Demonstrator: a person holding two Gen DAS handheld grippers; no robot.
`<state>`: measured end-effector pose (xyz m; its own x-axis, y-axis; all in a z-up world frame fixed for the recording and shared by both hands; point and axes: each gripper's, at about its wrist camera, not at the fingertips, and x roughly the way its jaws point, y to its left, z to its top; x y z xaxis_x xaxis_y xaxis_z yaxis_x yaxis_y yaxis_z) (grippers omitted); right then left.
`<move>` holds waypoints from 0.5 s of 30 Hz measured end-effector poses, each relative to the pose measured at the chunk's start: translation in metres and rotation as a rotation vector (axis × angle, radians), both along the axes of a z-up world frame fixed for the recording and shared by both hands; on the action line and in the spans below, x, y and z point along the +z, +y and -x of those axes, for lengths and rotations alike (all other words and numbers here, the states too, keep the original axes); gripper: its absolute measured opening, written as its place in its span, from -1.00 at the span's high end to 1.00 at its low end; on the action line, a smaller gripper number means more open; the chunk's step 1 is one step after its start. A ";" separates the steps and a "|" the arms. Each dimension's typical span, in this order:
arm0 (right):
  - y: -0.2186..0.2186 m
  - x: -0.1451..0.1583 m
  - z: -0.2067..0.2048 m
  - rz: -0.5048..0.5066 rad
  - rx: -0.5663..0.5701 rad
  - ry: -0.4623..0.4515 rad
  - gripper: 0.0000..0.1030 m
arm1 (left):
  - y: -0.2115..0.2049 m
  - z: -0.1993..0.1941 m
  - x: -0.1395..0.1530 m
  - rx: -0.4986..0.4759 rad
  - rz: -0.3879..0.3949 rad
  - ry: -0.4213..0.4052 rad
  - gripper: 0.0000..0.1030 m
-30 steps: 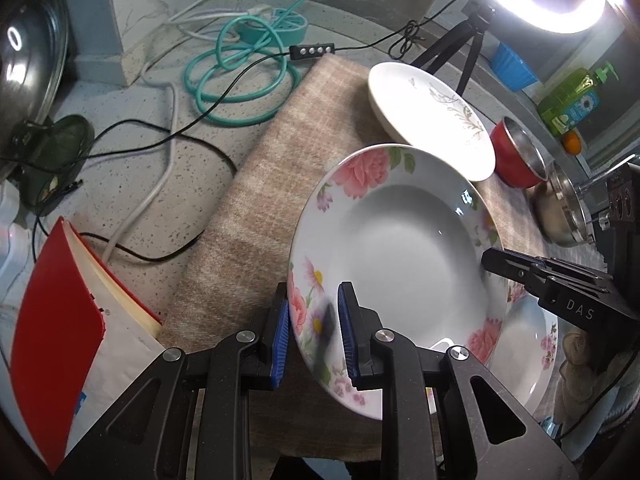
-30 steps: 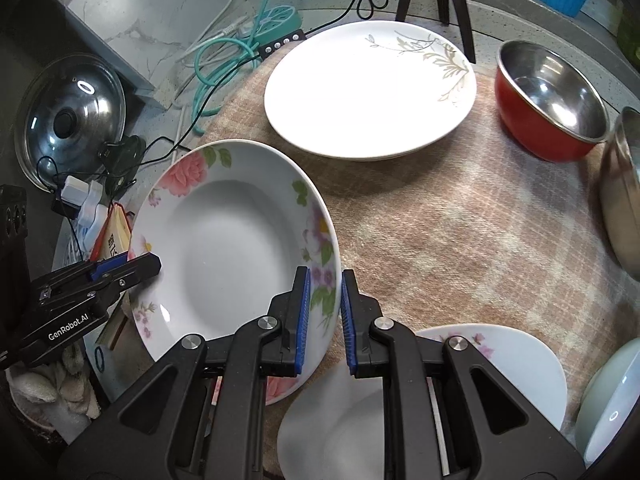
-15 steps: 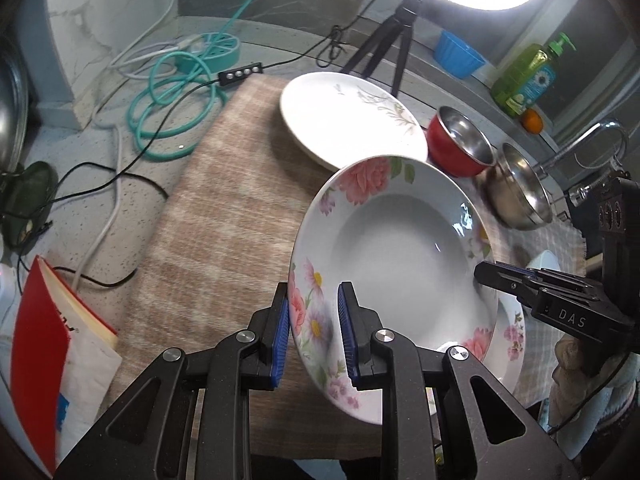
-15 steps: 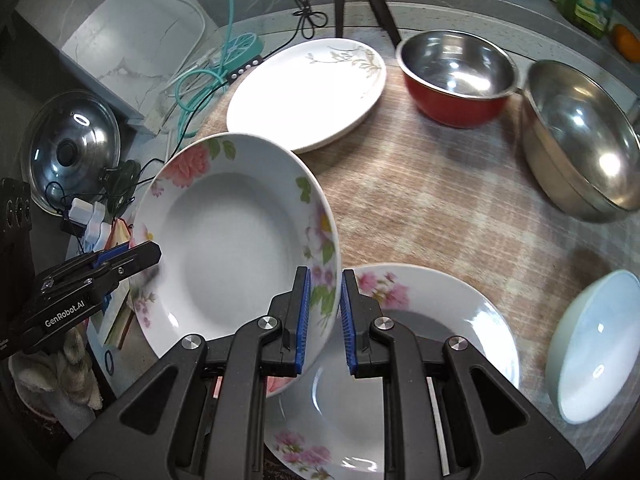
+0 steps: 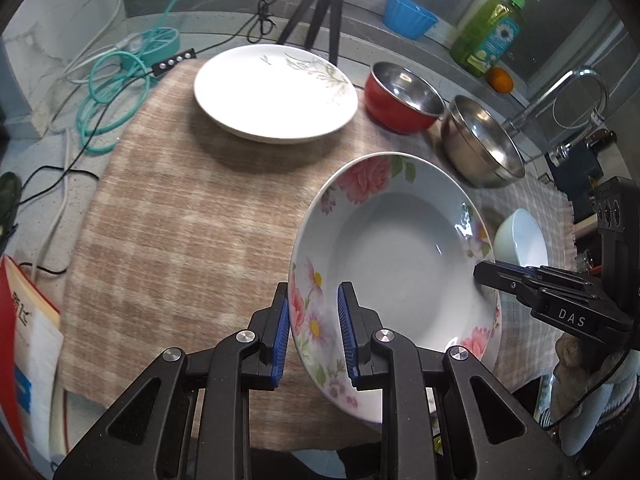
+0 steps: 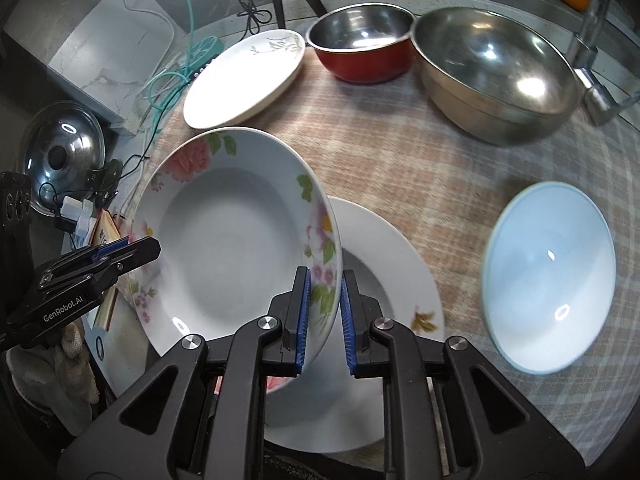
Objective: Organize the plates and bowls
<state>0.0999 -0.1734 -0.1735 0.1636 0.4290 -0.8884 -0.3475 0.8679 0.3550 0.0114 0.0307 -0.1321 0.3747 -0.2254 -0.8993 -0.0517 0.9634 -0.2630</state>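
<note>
A deep flowered plate (image 5: 400, 256) (image 6: 236, 232) hangs in the air, held by both grippers at opposite rims. My left gripper (image 5: 313, 300) is shut on its near rim; my right gripper (image 6: 325, 284) is shut on the other rim and also shows in the left wrist view (image 5: 486, 274). Below it on the checked cloth lies a second flowered plate (image 6: 384, 280). A white leaf-patterned plate (image 5: 276, 92) (image 6: 244, 80), a red steel-lined bowl (image 5: 404, 98) (image 6: 362, 46), a large steel bowl (image 5: 482, 142) (image 6: 496, 68) and a pale blue bowl (image 5: 520, 240) (image 6: 548, 276) stand around.
A coiled teal cable (image 5: 116, 92) and black wires lie left of the cloth. A red-covered book (image 5: 24, 340) sits at the near left. A tripod (image 5: 320, 4), blue cup (image 5: 408, 16), soap bottle (image 5: 492, 36) and faucet (image 5: 568, 92) line the back. A pot lid (image 6: 60, 156) lies at the left.
Both grippers carried the flowered plate to the right, over the second flowered plate. The steel bowls and the pale blue bowl have come into fuller view.
</note>
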 end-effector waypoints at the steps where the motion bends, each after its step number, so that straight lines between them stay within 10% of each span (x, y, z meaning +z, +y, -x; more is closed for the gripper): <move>1: -0.004 -0.001 0.001 0.001 0.000 0.003 0.71 | -0.004 0.001 -0.001 -0.002 0.000 0.004 0.59; 15: -0.043 -0.017 0.018 0.008 0.032 0.046 0.71 | -0.043 0.019 -0.013 0.005 -0.017 0.035 0.59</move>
<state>0.0816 -0.2160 -0.1906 0.1087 0.4261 -0.8981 -0.3590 0.8593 0.3642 -0.0074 -0.0124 -0.1453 0.3444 -0.2079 -0.9155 -0.0650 0.9676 -0.2441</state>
